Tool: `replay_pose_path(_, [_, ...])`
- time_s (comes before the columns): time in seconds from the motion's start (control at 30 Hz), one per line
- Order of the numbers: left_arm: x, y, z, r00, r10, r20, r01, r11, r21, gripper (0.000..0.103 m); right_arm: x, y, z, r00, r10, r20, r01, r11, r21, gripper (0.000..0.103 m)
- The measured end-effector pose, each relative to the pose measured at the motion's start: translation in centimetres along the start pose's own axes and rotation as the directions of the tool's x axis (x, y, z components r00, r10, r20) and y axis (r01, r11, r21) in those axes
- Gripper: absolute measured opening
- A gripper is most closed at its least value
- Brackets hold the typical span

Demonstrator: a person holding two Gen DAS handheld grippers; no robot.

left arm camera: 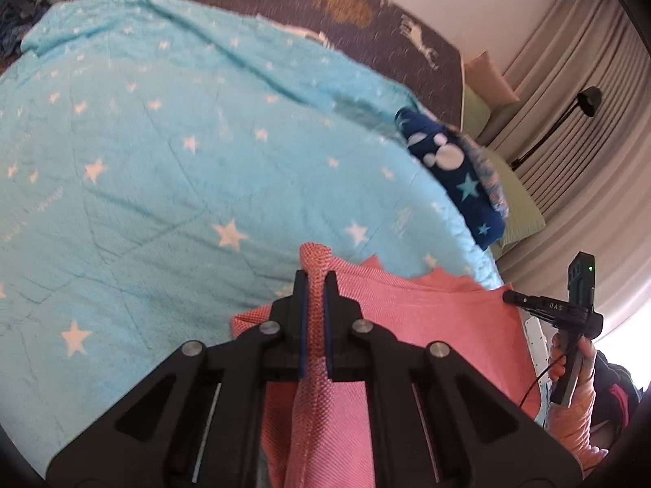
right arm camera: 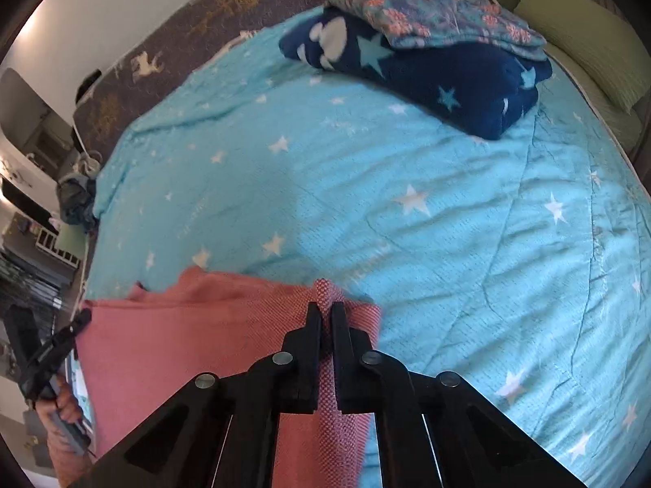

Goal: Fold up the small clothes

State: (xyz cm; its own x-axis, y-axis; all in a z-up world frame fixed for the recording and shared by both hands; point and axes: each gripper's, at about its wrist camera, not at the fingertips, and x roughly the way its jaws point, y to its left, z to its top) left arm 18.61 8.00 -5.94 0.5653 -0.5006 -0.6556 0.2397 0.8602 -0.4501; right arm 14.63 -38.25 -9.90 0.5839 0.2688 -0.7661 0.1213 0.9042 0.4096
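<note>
My left hand-held gripper (left arm camera: 314,280) pinches a fold of the pink garment (left arm camera: 427,317) at lower centre of its frame. My right hand-held gripper (right arm camera: 324,311) pinches another edge of the same pink garment (right arm camera: 195,333), likewise at lower centre. The garment hangs stretched between both, over the near edge of the turquoise star-print blanket (right arm camera: 407,203) on the bed. A folded navy blanket (right arm camera: 447,81) lies at upper right, carrying a folded floral cloth (right arm camera: 439,16).
</note>
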Motion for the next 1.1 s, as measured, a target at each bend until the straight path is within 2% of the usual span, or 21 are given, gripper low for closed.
replay_pose_path(0.07, [-0.7, 0.0, 0.1, 1.0, 0.004, 0.026, -0.004, 1.0, 0.006, 0.007, -1.5, 1.2, 0.0, 0.997, 0.035, 0.067, -0.032, 0.998, -0.045, 0.004])
replay_pose_path(0.17, [0.3, 0.9, 0.2, 0.997, 0.072, 0.036, -0.073, 0.997, 0.028, 0.008, -1.5, 2.2, 0.5, 0.996, 0.026, 0.091, -0.018, 0.996, -0.092, 0.004])
replay_pose_path(0.23, [2.8, 2.1, 0.0, 0.993, 0.112, -0.018, -0.112, 0.994, 0.01, 0.008, 0.3, 1.8, 0.9, 0.998, -0.027, 0.061, 0.032, 0.995, -0.095, 0.005])
replay_pose_path(0.3, [4.9, 3.4, -0.6, 0.991, 0.107, -0.087, -0.112, 0.992, -0.053, 0.011, 2.7, 0.7, 0.8, 0.993, -0.119, -0.02, 0.117, 0.99, -0.074, 0.009])
replay_pose_path(0.33, [5.0, 3.5, -0.9, 0.99, 0.105, -0.091, -0.112, 0.991, -0.077, 0.011, 3.2, -0.1, 0.4, 0.991, -0.122, -0.062, 0.121, 0.992, -0.031, 0.009])
replay_pose_path(0.4, [3.8, 3.3, -1.2, 0.994, 0.094, -0.059, -0.1, 0.99, -0.098, 0.023, 1.8, -0.6, -0.5, 0.995, -0.097, -0.036, 0.097, 0.995, -0.003, 0.01])
replay_pose_path(0.47, [1.8, 2.7, -1.4, 0.993, 0.112, -0.034, -0.115, 0.989, -0.09, 0.035, -1.1, -0.5, -1.7, 0.991, -0.13, 0.014, 0.131, 0.991, -0.015, 0.016])
replay_pose_path(0.53, [-1.0, 1.8, -2.0, 0.993, 0.121, 0.016, -0.12, 0.991, -0.064, 0.037, -4.2, 0.2, -3.4, 0.994, -0.099, 0.044, 0.101, 0.994, -0.052, 0.016])
replay_pose_path(0.6, [-3.8, 0.5, -3.4, 0.997, 0.067, 0.049, -0.066, 0.998, -0.022, 0.037, -6.5, 1.6, -5.7, 0.999, 0.028, 0.023, -0.025, 0.993, -0.113, 0.016])
replay_pose_path(0.63, [-5.1, -0.4, -4.4, 0.999, 0.002, 0.054, -0.002, 1.0, -0.003, 0.037, -7.4, 2.5, -7.2, 0.996, 0.092, -0.005, -0.092, 0.985, -0.148, 0.016])
replay_pose_path(0.67, [-5.7, -0.9, -5.1, 0.998, -0.042, 0.049, 0.042, 0.999, 0.006, 0.037, -7.9, 3.6, -9.0, 0.99, 0.132, -0.039, -0.137, 0.973, -0.188, 0.016])
replay_pose_path(0.7, [-6.1, -1.7, -6.4, 0.993, -0.113, 0.031, 0.113, 0.994, 0.013, 0.039, -8.0, 4.4, -10.2, 0.989, 0.133, -0.063, -0.144, 0.966, -0.213, 0.016])
replay_pose_path(0.77, [-5.3, -2.2, -8.3, 0.988, -0.148, -0.043, 0.148, 0.989, 0.004, 0.04, -6.9, 4.6, -12.9, 0.992, 0.039, -0.117, -0.066, 0.969, -0.238, 0.016])
replay_pose_path(0.8, [-4.2, -2.2, -9.6, 0.99, -0.104, -0.1, 0.105, 0.994, 0.011, 0.04, -6.1, 4.0, -13.9, 0.991, -0.033, -0.133, 0.001, 0.972, -0.236, 0.015])
replay_pose_path(0.83, [-3.1, -2.1, -10.5, 0.989, -0.043, -0.141, 0.046, 0.999, 0.018, 0.04, -5.0, 2.7, -15.0, 0.981, -0.139, -0.136, 0.105, 0.967, -0.23, 0.007])
replay_pose_path(0.87, [-2.1, -1.5, -11.8, 0.985, 0.021, -0.173, -0.018, 1.0, 0.023, 0.028, -4.9, 1.6, -15.7, 0.987, -0.12, -0.11, 0.097, 0.976, -0.197, 0.002])
replay_pose_path(0.9, [-2.2, -1.2, -12.4, 0.987, 0.041, -0.155, -0.038, 0.999, 0.028, 0.022, -5.5, 1.1, -16.1, 0.993, -0.084, -0.078, 0.072, 0.986, -0.149, 0.002])
replay_pose_path(0.93, [-2.9, -1.3, -12.7, 0.99, 0.047, -0.132, -0.043, 0.999, 0.031, 0.022, -6.1, 1.0, -16.3, 0.993, -0.086, -0.076, 0.077, 0.99, -0.114, 0.002])
replay_pose_path(0.97, [-3.6, -1.7, -12.7, 0.989, 0.056, -0.134, -0.053, 0.998, 0.028, 0.023, -6.9, 1.7, -16.5, 0.989, -0.129, -0.065, 0.12, 0.985, -0.125, 0.003])
replay_pose_path(1.03, [-5.3, -2.5, -12.4, 0.991, 0.056, -0.123, -0.054, 0.998, 0.019, 0.029, -8.2, 3.9, -16.8, 0.98, -0.198, -0.027, 0.19, 0.962, -0.194, 0.009])
replay_pose_path(1.1, [-7.1, -3.5, -12.5, 0.995, 0.022, -0.093, -0.018, 0.999, 0.051, 0.039, -9.1, 5.7, -17.4, 0.991, -0.127, -0.037, 0.113, 0.959, -0.26, 0.01])
